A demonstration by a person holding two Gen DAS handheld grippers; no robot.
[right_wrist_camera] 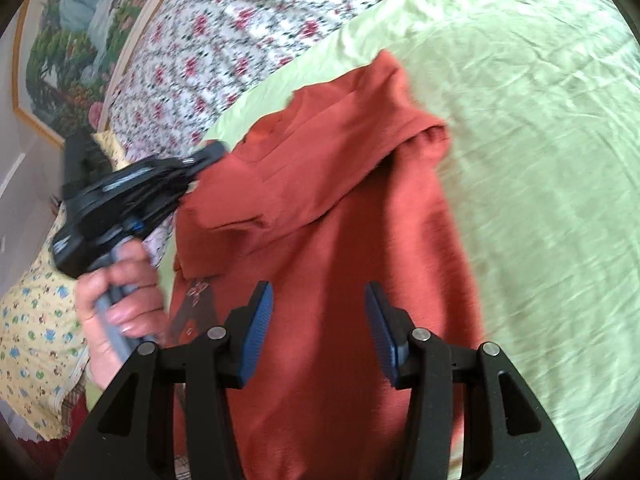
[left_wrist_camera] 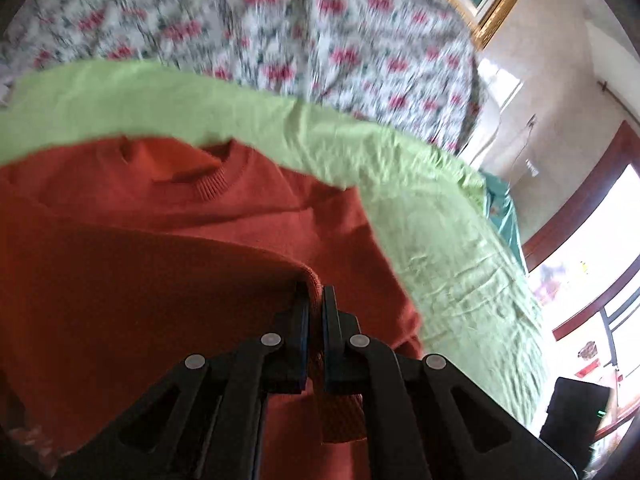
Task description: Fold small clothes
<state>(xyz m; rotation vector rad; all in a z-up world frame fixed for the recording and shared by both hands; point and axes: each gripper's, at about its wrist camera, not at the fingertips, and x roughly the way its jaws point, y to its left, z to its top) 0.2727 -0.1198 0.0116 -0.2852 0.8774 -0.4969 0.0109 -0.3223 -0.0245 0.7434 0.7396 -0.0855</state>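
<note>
Rust-red sweater [right_wrist_camera: 360,208] half-folded on the green sheet [right_wrist_camera: 540,160]

The left gripper [left_wrist_camera: 316,300] has its fingers pressed together on a fold of the sweater's edge, lifting it above the rest of the garment — the ribbed collar [left_wrist_camera: 216,184] lies just beyond. The right gripper [right_wrist_camera: 319,312] hovers over the sweater's lower body, its blue-padded fingers [right_wrist_camera: 260,332] spread wide and gripping nothing. A floral quilt [right_wrist_camera: 240,32] lies beyond the sweater, past the sheet.
</note>
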